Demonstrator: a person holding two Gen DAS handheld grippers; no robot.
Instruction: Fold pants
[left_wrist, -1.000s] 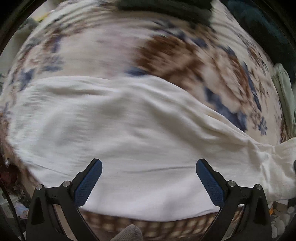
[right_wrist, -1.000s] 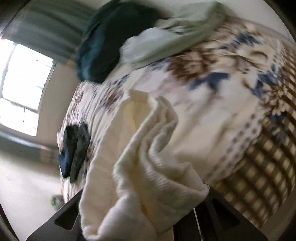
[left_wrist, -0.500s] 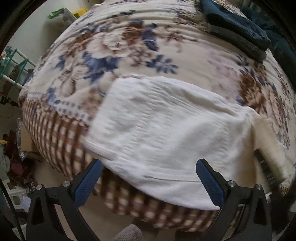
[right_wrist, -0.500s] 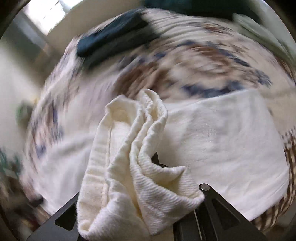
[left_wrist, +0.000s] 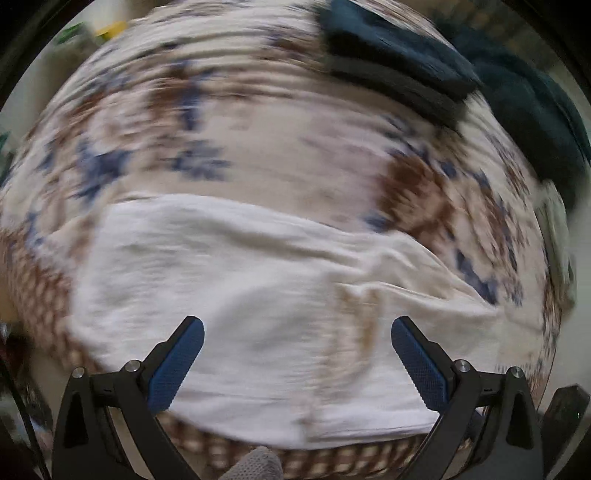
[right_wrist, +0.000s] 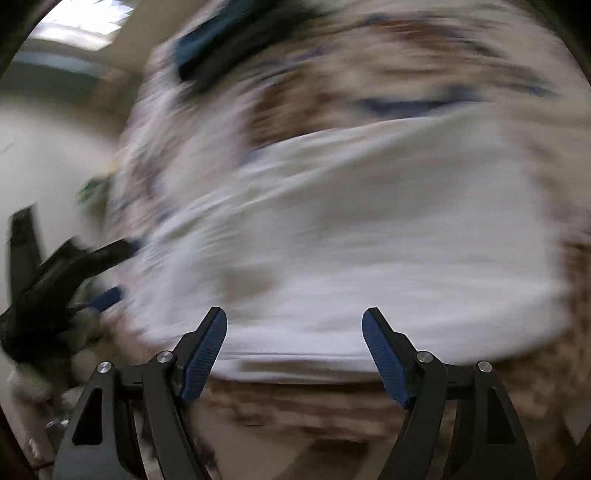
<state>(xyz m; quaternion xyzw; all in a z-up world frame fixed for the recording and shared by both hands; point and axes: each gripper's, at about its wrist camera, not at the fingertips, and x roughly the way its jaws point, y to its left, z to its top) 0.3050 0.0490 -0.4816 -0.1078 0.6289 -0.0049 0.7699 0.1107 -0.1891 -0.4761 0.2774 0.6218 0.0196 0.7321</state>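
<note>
The cream-white pants (left_wrist: 236, 295) lie folded flat across the near edge of the bed; they also show in the right wrist view (right_wrist: 369, 236). My left gripper (left_wrist: 297, 332) is open and empty, just above the pants' near part. My right gripper (right_wrist: 294, 325) is open and empty, over the pants' near edge. The left gripper also shows at the left of the right wrist view (right_wrist: 62, 280). Both views are motion-blurred.
The bed has a floral quilt (left_wrist: 258, 122) with a brown checked border (right_wrist: 332, 406) at the near edge. Folded dark blue and grey clothes (left_wrist: 399, 62) lie at the far side, with a dark teal pile (left_wrist: 535, 110) to the right.
My right gripper has let go of the bunched pants end and now stands open. The end now lies on the rest of the pants. Both cameras are swinging.
</note>
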